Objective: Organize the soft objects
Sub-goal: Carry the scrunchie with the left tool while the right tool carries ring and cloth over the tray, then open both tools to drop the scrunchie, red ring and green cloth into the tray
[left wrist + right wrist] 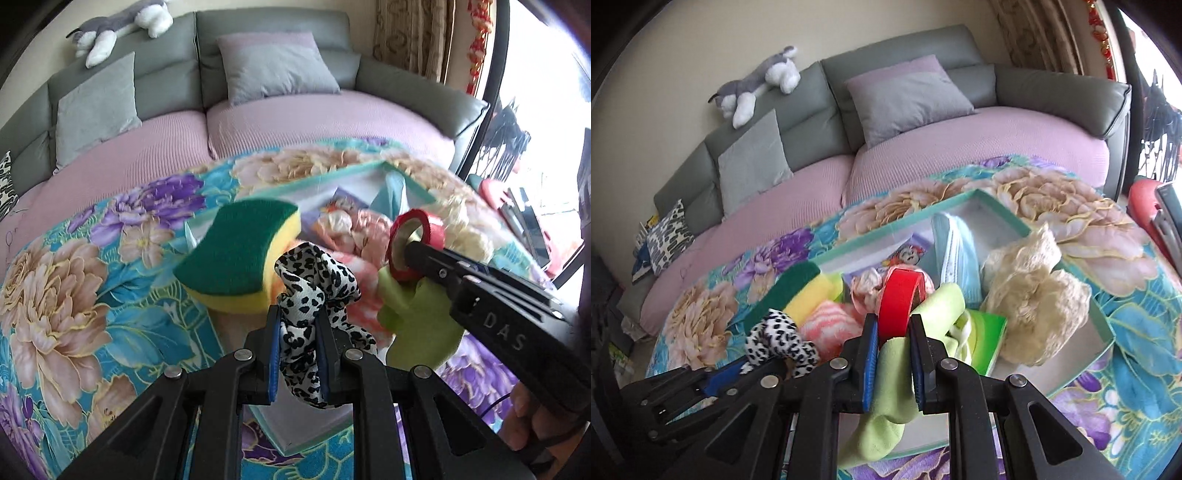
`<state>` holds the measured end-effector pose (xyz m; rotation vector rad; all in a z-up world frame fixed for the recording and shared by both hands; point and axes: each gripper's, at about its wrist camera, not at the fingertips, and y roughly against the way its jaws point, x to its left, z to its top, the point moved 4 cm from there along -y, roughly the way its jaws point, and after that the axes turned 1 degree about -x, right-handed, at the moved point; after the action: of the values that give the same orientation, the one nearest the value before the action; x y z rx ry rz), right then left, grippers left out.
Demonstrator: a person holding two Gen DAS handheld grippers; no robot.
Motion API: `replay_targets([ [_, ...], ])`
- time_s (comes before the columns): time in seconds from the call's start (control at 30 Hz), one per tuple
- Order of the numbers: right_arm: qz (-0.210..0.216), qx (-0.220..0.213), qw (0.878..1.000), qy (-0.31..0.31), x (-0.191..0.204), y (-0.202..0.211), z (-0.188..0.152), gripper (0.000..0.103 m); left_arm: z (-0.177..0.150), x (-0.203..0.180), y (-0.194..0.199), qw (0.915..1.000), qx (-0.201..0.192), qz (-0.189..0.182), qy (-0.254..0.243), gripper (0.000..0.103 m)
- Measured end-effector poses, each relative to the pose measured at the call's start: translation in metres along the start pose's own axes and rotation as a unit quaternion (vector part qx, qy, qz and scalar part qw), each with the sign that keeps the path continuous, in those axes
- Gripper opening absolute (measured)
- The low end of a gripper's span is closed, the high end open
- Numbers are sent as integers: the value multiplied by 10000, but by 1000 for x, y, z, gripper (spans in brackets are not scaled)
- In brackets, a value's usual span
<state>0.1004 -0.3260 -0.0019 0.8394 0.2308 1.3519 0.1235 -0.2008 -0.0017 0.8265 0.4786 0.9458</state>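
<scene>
While my left gripper [297, 354] is pinched nearly closed on a leopard-print fabric piece [317, 291], its blue pads press the cloth from both sides and the rest bunches up above the tips. My right gripper [894, 354] is likewise almost closed, squeezing a lime-green cloth [890, 387] that hangs below the pads, with a red tape roll [899, 299] standing up at the tips, touching the cloth; whether the pads grip the roll too I cannot tell. Just beyond my left tips sits a green-and-yellow sponge [236, 254], beside a pink striped cloth [831, 321]. These lie in or over a shallow teal-edged box [1108, 325], which also holds a cream lacy bundle [1034, 299] and a pale blue item [955, 251]. It rests on a floral blanket [74, 295] spread before a grey sofa [273, 33] with pink seat covers, grey cushions [277, 66] and a plush husky [122, 26] on its back
</scene>
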Motion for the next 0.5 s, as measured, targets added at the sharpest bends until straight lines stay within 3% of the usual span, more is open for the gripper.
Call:
replay_targets([
  [0.5,-69,311,9990,299,7,-8,-8,17,-16,17,-34,9986,412,256,196,20],
])
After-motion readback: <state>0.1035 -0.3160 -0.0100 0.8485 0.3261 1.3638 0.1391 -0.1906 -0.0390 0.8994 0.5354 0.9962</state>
